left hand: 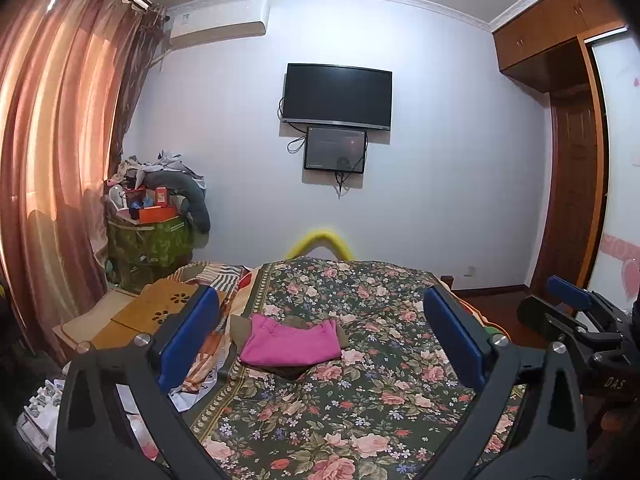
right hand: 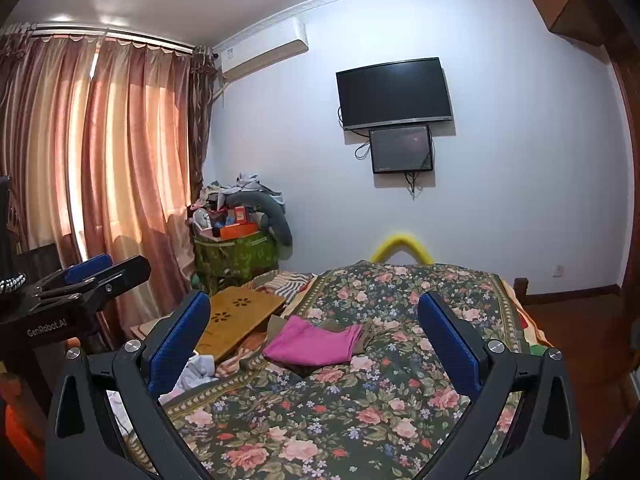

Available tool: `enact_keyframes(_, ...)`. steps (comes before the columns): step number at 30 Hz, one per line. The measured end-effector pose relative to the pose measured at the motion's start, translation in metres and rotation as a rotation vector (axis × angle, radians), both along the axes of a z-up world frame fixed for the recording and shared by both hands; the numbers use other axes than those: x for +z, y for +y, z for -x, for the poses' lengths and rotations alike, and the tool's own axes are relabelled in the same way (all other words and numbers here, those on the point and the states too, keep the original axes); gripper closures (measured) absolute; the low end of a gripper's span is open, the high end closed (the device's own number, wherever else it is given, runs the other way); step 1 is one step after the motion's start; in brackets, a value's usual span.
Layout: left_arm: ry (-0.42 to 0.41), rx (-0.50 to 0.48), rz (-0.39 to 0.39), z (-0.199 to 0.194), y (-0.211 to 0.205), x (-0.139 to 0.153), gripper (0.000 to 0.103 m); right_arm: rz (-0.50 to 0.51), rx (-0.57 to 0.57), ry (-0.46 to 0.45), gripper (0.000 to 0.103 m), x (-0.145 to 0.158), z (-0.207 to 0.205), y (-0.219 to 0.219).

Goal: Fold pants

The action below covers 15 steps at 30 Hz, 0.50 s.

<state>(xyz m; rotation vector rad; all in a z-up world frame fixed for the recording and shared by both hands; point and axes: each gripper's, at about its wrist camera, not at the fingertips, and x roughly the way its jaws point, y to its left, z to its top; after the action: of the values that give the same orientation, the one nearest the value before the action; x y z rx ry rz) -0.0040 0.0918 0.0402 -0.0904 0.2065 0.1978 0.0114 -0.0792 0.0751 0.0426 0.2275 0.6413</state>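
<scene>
I see the bed (left hand: 360,400) filling my view, its floral cover spread flat. Toward its far left part lie the pink pants (left hand: 290,342), already folded into a neat rectangle on top of a brown garment (left hand: 240,330) that shows at the edges. A wooden board (right hand: 236,320) sits just beside them at the bed's left edge. My left tongs (left hand: 320,340) and right tongs (right hand: 314,338) both hang spread wide, gripping nothing, well back from the pants. My worry: if I reach in again, a finger could snag the top layer and drag the fold open, or catch the brown garment underneath and pull both askew.
</scene>
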Motion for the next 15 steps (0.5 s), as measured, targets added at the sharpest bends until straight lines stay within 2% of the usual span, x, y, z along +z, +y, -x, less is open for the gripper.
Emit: enact_keyframes(15,0.012,-0.016,0.007,-0.0033,0.0001,-0.0024,0.000,-0.003,-0.001,-0.005,0.000,-0.0009,0.0017,0.0000)
